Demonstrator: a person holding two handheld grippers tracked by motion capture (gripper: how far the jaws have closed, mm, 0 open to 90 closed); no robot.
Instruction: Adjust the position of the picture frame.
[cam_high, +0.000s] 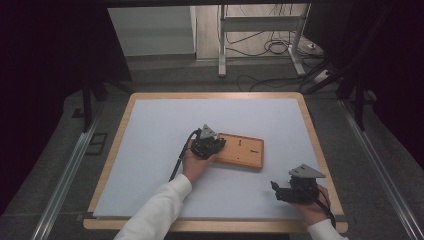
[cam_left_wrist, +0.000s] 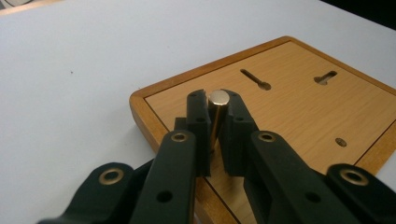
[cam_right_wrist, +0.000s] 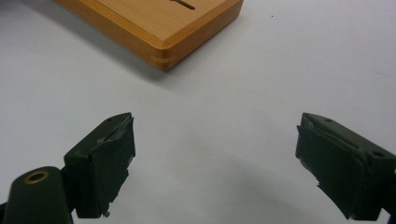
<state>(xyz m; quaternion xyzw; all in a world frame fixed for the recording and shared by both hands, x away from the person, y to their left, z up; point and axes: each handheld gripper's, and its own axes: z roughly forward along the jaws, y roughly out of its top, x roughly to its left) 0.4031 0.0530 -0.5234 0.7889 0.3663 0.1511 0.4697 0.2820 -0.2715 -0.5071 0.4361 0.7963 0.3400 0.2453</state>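
A flat wooden board (cam_high: 245, 150) lies near the middle of the white table mat. Its top has two keyhole slots (cam_left_wrist: 256, 79) and a small hole (cam_left_wrist: 341, 142). My left gripper (cam_high: 212, 145) reaches over the board's left end. In the left gripper view my left gripper (cam_left_wrist: 215, 106) is shut on a short brass pin (cam_left_wrist: 218, 98), which stands upright over the board's (cam_left_wrist: 289, 112) corner. My right gripper (cam_high: 277, 189) rests low at the front right of the mat. Its jaws (cam_right_wrist: 215, 140) stand wide open over bare mat, with the board's corner (cam_right_wrist: 159, 32) farther ahead.
The white mat (cam_high: 160, 150) covers a wood-edged table (cam_high: 120, 120). Behind the table are a metal stand (cam_high: 222, 40) and loose cables (cam_high: 270, 47) on the floor. Dark curtains hang at both sides.
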